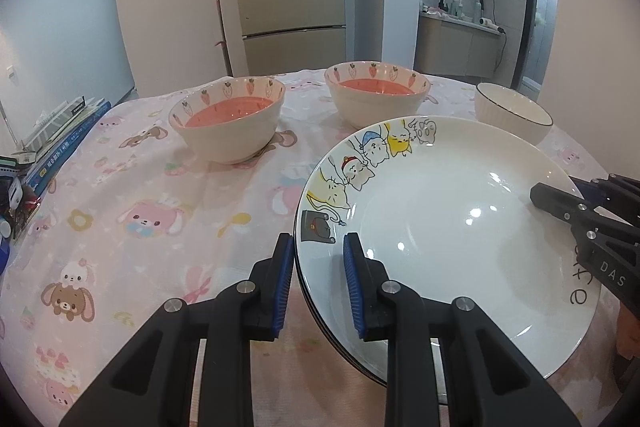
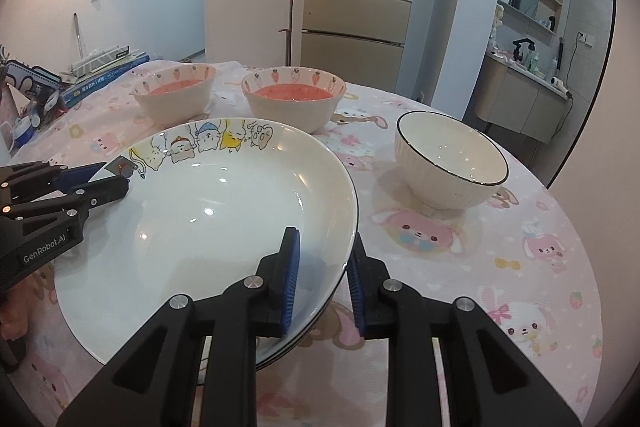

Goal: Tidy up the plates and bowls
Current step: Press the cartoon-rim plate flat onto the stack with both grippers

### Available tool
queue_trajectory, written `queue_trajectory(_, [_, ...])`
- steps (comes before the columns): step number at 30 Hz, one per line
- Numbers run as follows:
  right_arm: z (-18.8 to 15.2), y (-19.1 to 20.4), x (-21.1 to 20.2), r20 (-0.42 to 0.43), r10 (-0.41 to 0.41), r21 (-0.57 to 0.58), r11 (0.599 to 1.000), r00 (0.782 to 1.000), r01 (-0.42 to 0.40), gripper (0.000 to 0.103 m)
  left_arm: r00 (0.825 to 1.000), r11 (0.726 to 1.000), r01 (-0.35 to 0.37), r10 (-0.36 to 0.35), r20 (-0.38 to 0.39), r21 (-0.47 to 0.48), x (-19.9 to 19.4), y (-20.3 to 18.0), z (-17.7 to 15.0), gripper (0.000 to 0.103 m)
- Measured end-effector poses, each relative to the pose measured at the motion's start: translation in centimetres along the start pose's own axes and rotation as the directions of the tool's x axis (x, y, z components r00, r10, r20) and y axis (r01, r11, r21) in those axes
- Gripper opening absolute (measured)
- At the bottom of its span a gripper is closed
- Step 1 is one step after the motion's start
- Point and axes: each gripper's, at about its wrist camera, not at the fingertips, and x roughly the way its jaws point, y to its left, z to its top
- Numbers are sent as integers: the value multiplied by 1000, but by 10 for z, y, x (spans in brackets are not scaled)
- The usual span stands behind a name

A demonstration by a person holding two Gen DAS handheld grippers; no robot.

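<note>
Left gripper (image 1: 318,247) and right gripper (image 2: 324,247) each clamp the plate stack's (image 1: 460,227) opposite rims

**A:** what's actually on there?

**B:** A stack of white plates (image 1: 452,227) at lower right of the left wrist view; the top one has cartoon cats along its rim.

**A:** bowls?

**B:** Two strawberry-print bowls, pink inside, upright: one (image 1: 228,119) mid-left, one (image 1: 376,95) centre. A white ribbed bowl (image 1: 514,115) with a dark rim sits at right.

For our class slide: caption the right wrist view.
Both grippers grip the plate stack by opposite rims, bowls behind.
</note>
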Motion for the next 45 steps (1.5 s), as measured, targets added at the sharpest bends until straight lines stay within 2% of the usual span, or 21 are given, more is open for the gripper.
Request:
queue_trajectory(6, [-3, 0, 3, -24, -13, 19, 1000, 1000, 13, 22, 1000, 1000, 1, -2, -14, -8, 1, 0, 0, 26])
queue_trajectory(13, [-4, 1, 4, -29, -18, 12, 1000, 999, 18, 21, 997, 996, 60, -63, -36, -66, 3, 12, 2, 26])
queue_trajectory(18, [-2, -6, 4, -33, 10, 51, 999, 999, -8, 18, 998, 997, 54, -56, -33, -58, 3, 11, 1, 26])
queue_trajectory(20, [-2, -8, 1, -16, -5, 61, 998, 1000, 6, 16, 998, 996, 58, -60, -35, -63, 3, 11, 1, 26])
queue_trajectory(32, [-1, -23, 4, -30, 100, 149, 984, 994, -95, 14, 995, 992, 86, -90, -43, -95, 0, 15, 1, 26])
queue_trajectory(36, [-1, -22, 4, -29, 101, 144, 985, 994, -96, 14, 992, 984, 122, -125, -19, -133, -5, 22, 4, 26])
queue_trajectory(45, [-1, -27, 5, -30, 133, 174, 977, 991, -126, 14, 990, 979, 139, -141, -6, -148, -8, 25, 4, 26])
